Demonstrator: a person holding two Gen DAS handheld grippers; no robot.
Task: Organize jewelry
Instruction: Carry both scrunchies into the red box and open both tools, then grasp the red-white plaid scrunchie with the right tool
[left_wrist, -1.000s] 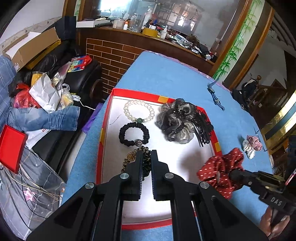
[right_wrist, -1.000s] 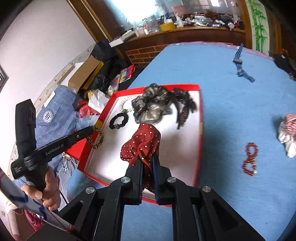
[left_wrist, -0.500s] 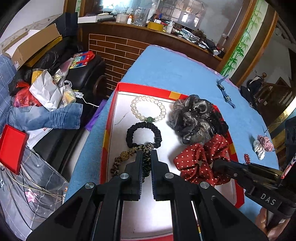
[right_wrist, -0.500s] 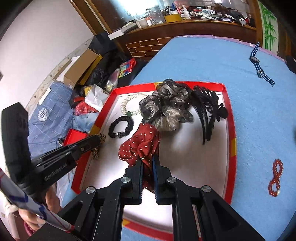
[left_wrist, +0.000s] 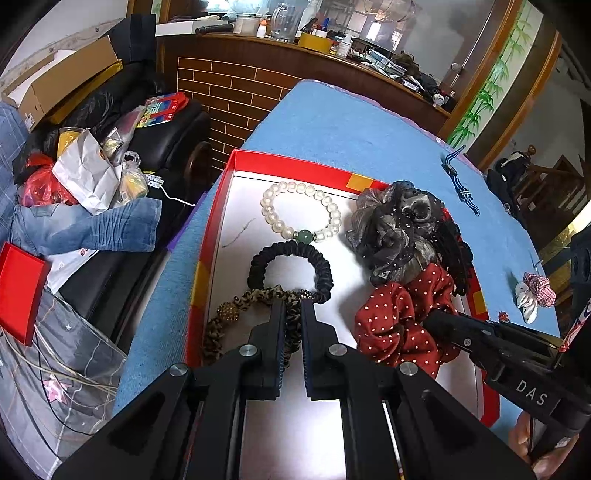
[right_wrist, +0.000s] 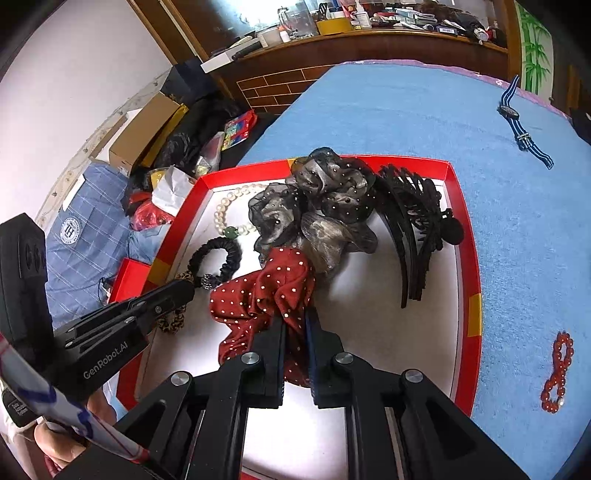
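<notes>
red tray (left_wrist: 207, 236): pearl bracelet (left_wrist: 300, 212), black scrunchie (left_wrist: 291, 267), grey scrunchie (right_wrist: 314, 210), claw clip (right_wrist: 417, 229) inside | my left jaws pinched leopard scrunchie (left_wrist: 255, 297) | right jaws pinched red dotted scrunchie (right_wrist: 266, 295)

White lettering "DAS" marks the right gripper (left_wrist: 439, 323); "GenRobot.AI" runs along the left gripper (right_wrist: 181, 291), beside the red tray (right_wrist: 463, 206)

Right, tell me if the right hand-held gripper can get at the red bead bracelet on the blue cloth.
Probably not yet: the right hand-held gripper is shut on the red polka-dot scrunchie. The path to the red bead bracelet looks clear.
</notes>
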